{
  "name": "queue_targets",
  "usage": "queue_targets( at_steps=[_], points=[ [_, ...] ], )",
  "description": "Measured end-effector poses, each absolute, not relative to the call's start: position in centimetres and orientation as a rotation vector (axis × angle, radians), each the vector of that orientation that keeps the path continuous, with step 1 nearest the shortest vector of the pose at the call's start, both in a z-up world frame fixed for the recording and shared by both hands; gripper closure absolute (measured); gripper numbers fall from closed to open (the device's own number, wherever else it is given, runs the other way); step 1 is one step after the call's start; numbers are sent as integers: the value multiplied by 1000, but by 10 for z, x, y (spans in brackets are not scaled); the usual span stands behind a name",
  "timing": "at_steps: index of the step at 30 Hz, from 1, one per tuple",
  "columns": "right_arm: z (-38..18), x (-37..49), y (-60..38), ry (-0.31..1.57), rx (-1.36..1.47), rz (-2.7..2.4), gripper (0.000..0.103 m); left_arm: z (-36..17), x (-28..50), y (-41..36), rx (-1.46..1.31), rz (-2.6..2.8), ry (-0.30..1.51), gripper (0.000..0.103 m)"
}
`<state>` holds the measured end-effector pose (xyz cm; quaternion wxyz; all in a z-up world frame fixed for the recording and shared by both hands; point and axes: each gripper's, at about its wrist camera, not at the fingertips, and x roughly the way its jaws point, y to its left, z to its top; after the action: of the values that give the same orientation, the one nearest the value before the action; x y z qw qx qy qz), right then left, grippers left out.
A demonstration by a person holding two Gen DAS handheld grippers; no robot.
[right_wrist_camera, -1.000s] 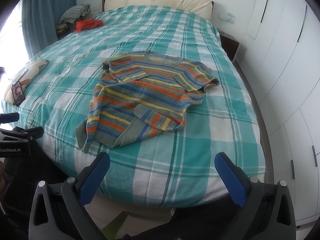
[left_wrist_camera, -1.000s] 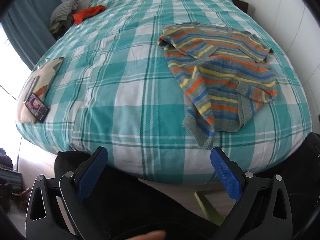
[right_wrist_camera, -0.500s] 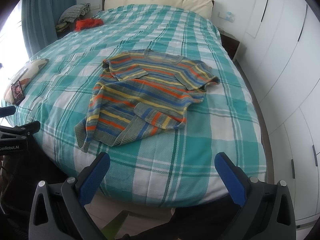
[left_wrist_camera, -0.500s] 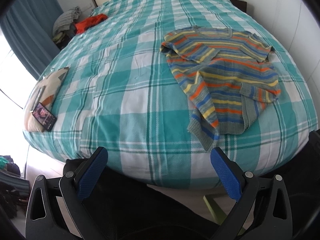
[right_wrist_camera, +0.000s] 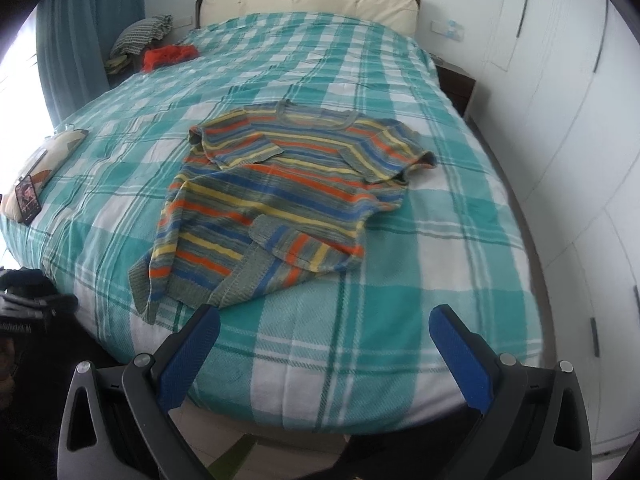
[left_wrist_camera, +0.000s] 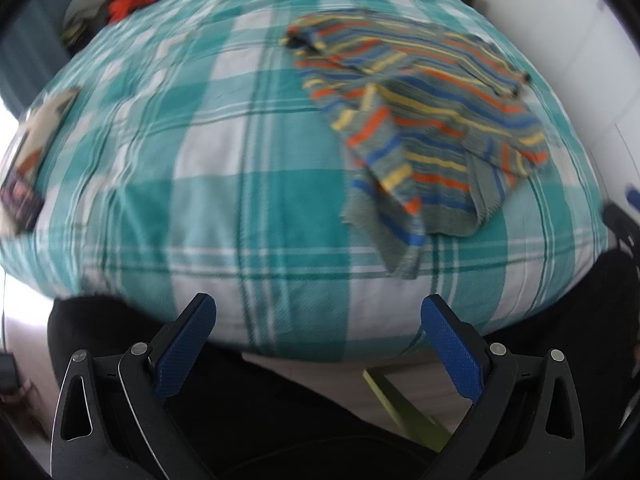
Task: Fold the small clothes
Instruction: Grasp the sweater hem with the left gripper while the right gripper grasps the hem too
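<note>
Left gripper [left_wrist_camera: 318,322] and right gripper [right_wrist_camera: 324,332]: jaws wide, empty. Striped sweater [right_wrist_camera: 280,196] lies on bed [right_wrist_camera: 440,288], ahead of both jaws.

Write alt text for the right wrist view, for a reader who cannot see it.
A striped knit sweater in orange, yellow, blue and grey lies partly folded on a bed with a teal and white plaid cover. The right gripper, fingers wide open and holding nothing, frames the bottom of the view at the bed's near edge. White wardrobe doors run along the right.
</note>
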<state>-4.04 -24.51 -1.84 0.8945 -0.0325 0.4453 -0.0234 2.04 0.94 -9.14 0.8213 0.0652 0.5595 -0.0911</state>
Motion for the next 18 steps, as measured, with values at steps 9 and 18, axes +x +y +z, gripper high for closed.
queue_targets(
  at_steps=[9,18],
  points=[
    [-114,82,-212,1032,-248,182,21,-149,54,-63,430,-294,1073,33],
    [-76,62,-248,1004,-169,291,94,-122,66,-14,126,-394,1171,93]
  ],
)
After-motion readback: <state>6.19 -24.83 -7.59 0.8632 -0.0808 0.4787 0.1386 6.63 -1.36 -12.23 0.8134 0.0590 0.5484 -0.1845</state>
